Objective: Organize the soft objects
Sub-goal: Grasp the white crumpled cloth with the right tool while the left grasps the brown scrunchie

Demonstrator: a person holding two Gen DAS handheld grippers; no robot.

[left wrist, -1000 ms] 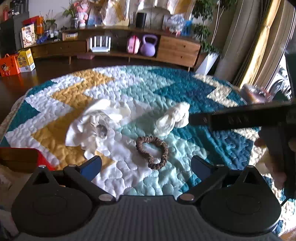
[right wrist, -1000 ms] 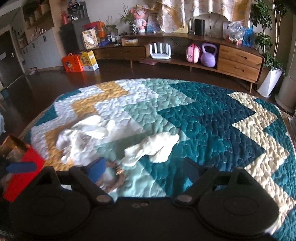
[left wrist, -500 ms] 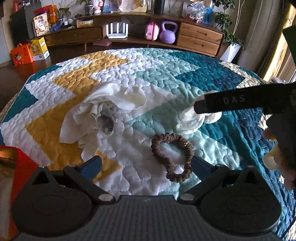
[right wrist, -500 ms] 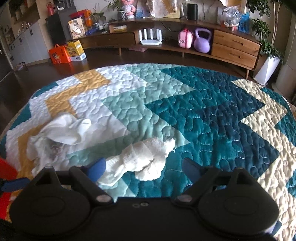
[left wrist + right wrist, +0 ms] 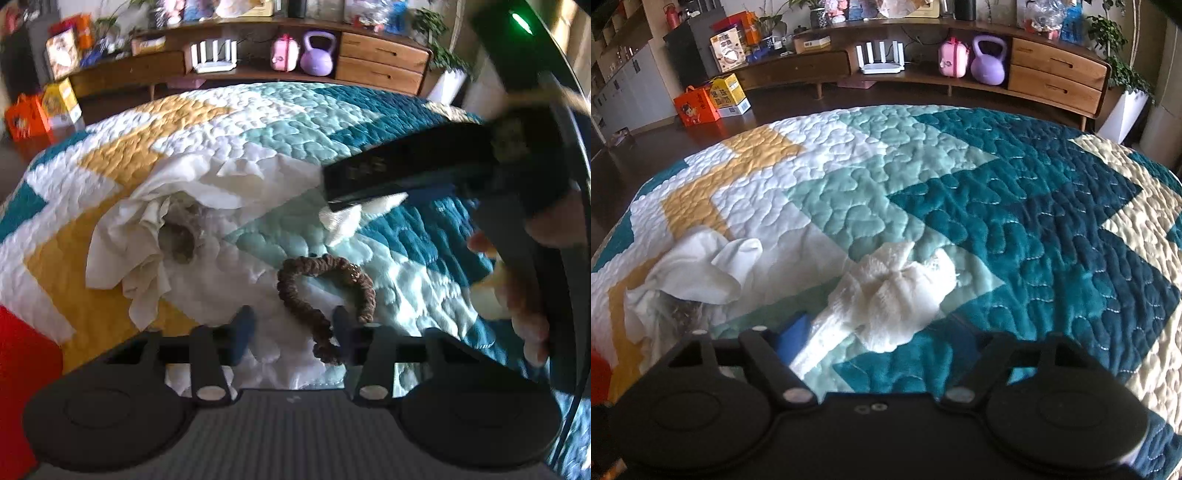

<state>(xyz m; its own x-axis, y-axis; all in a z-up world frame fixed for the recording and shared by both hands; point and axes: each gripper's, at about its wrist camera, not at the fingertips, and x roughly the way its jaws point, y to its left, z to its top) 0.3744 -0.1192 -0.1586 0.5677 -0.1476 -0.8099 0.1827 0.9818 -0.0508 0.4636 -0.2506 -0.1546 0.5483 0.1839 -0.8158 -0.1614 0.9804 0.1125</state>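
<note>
A brown scrunchie [image 5: 325,291] lies on the quilt [image 5: 288,122], just ahead of my left gripper [image 5: 291,328], whose fingers are half closed with a gap between them and nothing in it. A crumpled white cloth [image 5: 147,221] lies to the left; it also shows in the right wrist view [image 5: 694,273]. A cream sock [image 5: 890,295] lies between the open fingers of my right gripper [image 5: 882,339], low over it. In the left wrist view the right gripper's black body covers most of the sock [image 5: 343,221].
A red box [image 5: 22,376] stands at the quilt's left edge. A long wooden cabinet [image 5: 1052,74] with a purple kettlebell [image 5: 988,62] and a pink case runs along the far wall. Orange and yellow boxes [image 5: 713,99] stand on the dark floor.
Both grippers have moved forward and down. The left fingers have narrowed over the scrunchie. The right gripper has come down around the sock.
</note>
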